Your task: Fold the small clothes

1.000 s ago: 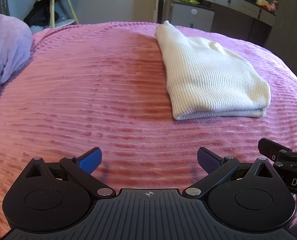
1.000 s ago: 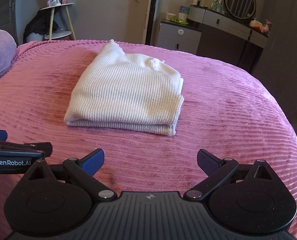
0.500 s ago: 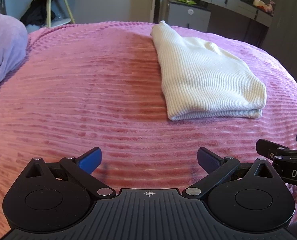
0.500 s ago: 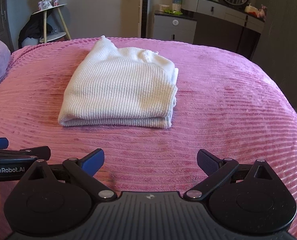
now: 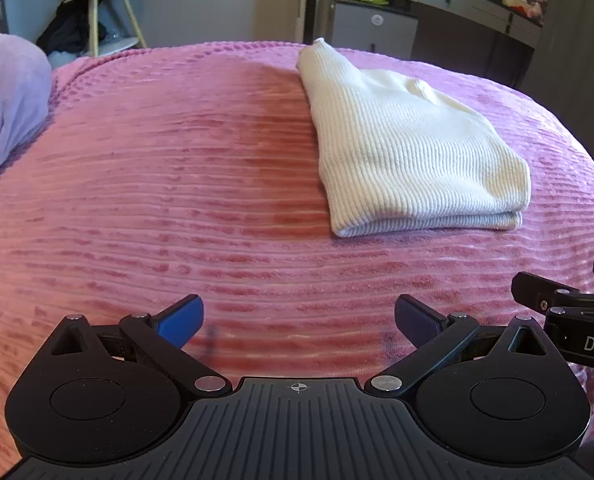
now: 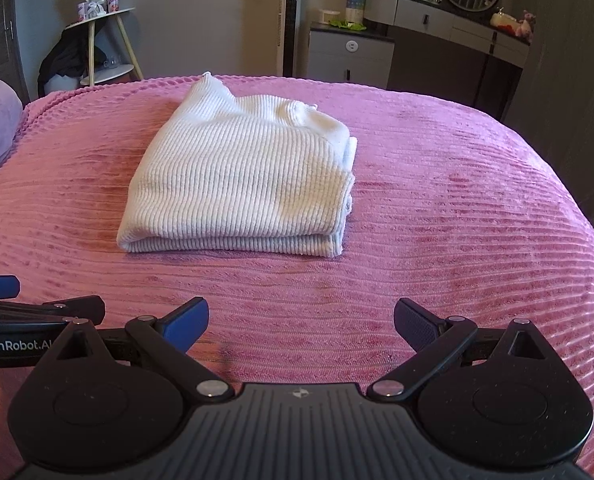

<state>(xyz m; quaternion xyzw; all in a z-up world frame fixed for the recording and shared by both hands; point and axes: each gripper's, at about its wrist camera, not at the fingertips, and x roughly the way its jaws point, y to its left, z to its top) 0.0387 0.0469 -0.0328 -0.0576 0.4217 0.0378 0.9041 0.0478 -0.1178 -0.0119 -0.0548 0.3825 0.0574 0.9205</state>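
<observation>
Cream ribbed knit top [image 6: 241, 176], already folded into a thick stacked rectangle, lying on the far half of the pink ribbed bedspread [image 6: 457, 240], near fold edge facing the cameras, layers loosely offset along the right side. One pointed corner sticking out toward the far edge of the bed. Seen to the right of centre from the left wrist [image 5: 409, 152], nearly centred from the right.

Well short of it and above bare bedspread: left gripper [image 5: 299, 322] spread wide, nothing between the blue pads; right gripper [image 6: 301, 324] likewise spread wide and holding nothing. Both side by side, each just visible at the edge of the other's view.

Fold looks finished, or nearly so.

Likely trouble from here: snagging only the top layer on a further pinch, which would peel the stack open; dragging the bundle across the grippy ribbed cover and skewing the loose right-hand layers; catching the bedspread itself with the lower finger.

Beyond the bed: lilac pillow [image 5: 9, 100], small round side table [image 6: 105, 40], grey dresser with round mirror [image 6: 449, 32]
</observation>
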